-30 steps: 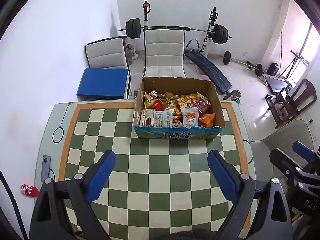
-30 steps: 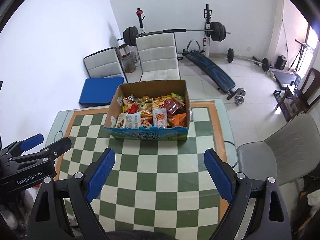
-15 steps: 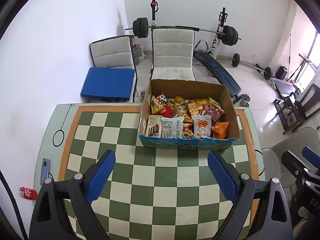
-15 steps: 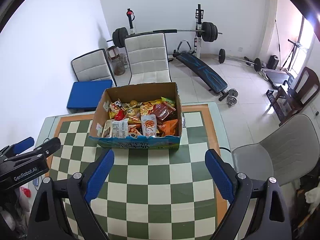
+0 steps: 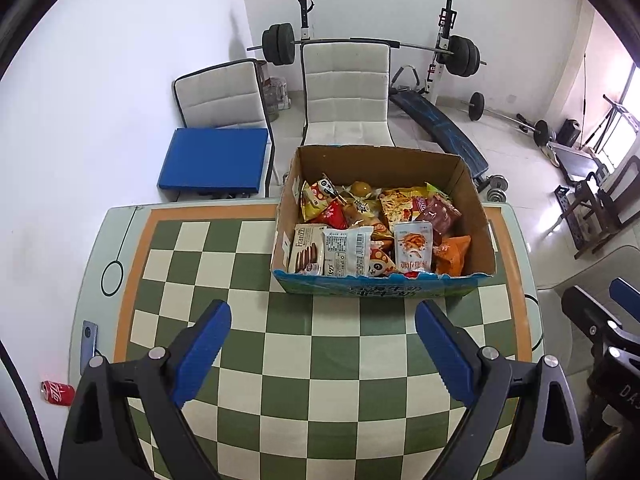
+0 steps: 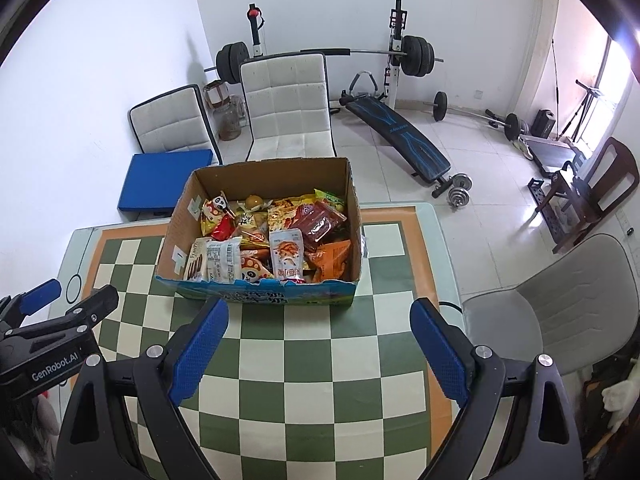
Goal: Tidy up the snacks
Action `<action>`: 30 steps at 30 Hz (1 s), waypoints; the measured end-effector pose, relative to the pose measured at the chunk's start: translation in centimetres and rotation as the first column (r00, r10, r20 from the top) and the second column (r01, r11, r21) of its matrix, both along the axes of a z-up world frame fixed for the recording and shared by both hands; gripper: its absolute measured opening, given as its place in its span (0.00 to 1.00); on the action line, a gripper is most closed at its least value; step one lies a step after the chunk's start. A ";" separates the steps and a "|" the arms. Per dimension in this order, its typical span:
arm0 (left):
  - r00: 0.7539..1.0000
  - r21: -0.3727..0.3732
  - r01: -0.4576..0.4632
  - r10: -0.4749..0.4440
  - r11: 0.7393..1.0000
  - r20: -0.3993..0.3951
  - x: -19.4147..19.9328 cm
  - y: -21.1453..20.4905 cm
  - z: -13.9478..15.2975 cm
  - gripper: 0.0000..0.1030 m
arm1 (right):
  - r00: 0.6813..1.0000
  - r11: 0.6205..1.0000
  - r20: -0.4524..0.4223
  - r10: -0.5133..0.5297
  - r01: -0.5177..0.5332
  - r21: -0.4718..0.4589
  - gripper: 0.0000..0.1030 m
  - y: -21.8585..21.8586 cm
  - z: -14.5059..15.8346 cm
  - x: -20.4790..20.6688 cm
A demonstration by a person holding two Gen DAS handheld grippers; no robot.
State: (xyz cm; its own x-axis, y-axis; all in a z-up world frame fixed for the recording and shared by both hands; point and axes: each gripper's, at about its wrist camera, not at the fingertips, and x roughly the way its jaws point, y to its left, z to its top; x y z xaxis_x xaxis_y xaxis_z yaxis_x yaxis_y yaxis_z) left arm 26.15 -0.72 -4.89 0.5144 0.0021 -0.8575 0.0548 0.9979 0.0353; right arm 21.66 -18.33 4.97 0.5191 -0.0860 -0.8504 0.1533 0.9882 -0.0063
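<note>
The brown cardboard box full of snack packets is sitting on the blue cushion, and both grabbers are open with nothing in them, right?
Not quite. The brown cardboard box of snack packets sits on the green-and-white checkered table, not the blue cushion; the left wrist view shows it. Both the left gripper and right gripper are open and empty.

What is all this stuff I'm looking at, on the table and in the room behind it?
cardboard box: one, brown with a blue printed front, at the table's far edge
snack packets: many, mixed colours, piled in the box
table: one, green and cream checks with an orange border
phone: one, grey-blue, on the table's left edge
soda can: one, red, lying on the floor to the left
white chairs: two, behind the table
blue pad: one, on the left chair's seat
barbell rack: one, black weights, at the back wall
grey chair: one, right of the table
left gripper: blue pads, open, over the table
right gripper: blue pads, open, over the table
</note>
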 end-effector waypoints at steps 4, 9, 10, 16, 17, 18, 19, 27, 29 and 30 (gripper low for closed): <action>1.000 -0.001 -0.001 0.001 1.000 0.002 0.2 0.0 -0.1 0.92 | 1.000 1.000 -0.005 -0.003 0.003 0.000 0.92 -0.1 -0.3 0.2; 1.000 -0.001 -0.002 0.002 1.000 0.002 0.4 -0.2 -0.1 0.92 | 1.000 1.000 -0.001 -0.001 0.001 0.001 0.92 -0.1 -0.2 0.2; 1.000 0.000 0.000 0.000 1.000 0.001 0.4 -0.1 -0.1 0.92 | 1.000 1.000 0.001 0.001 -0.001 -0.001 0.92 -0.1 -0.2 0.3; 1.000 -0.002 -0.003 0.003 1.000 0.005 0.5 -0.2 -0.1 0.92 | 1.000 1.000 0.012 -0.003 0.003 -0.004 0.92 -0.2 -0.1 0.4; 1.000 -0.001 -0.003 0.003 1.000 0.005 0.6 -0.3 -0.1 0.92 | 1.000 1.000 0.014 -0.004 0.004 -0.005 0.92 -0.2 -0.2 0.4; 1.000 -0.004 -0.002 0.002 1.000 0.004 0.6 -0.2 -0.1 0.92 | 1.000 1.000 0.015 -0.005 0.005 -0.004 0.92 -0.2 -0.2 0.4; 1.000 -0.005 -0.003 0.003 1.000 0.004 0.6 -0.2 0.0 0.92 | 1.000 1.000 0.016 -0.005 0.005 -0.004 0.92 -0.3 -0.3 0.4; 1.000 -0.002 -0.001 0.001 1.000 0.008 0.7 -0.4 0.0 0.92 | 1.000 1.000 0.016 -0.008 0.008 -0.007 0.92 -0.3 -0.2 0.2; 1.000 -0.003 0.000 0.000 1.000 0.006 0.8 -0.4 0.1 0.92 | 1.000 1.000 0.015 -0.011 0.011 -0.005 0.93 -0.4 0.0 0.0; 1.000 -0.002 -0.001 0.001 1.000 0.007 0.7 -0.4 0.1 0.92 | 1.000 1.000 0.015 -0.013 0.013 -0.004 0.95 -0.4 -0.1 0.0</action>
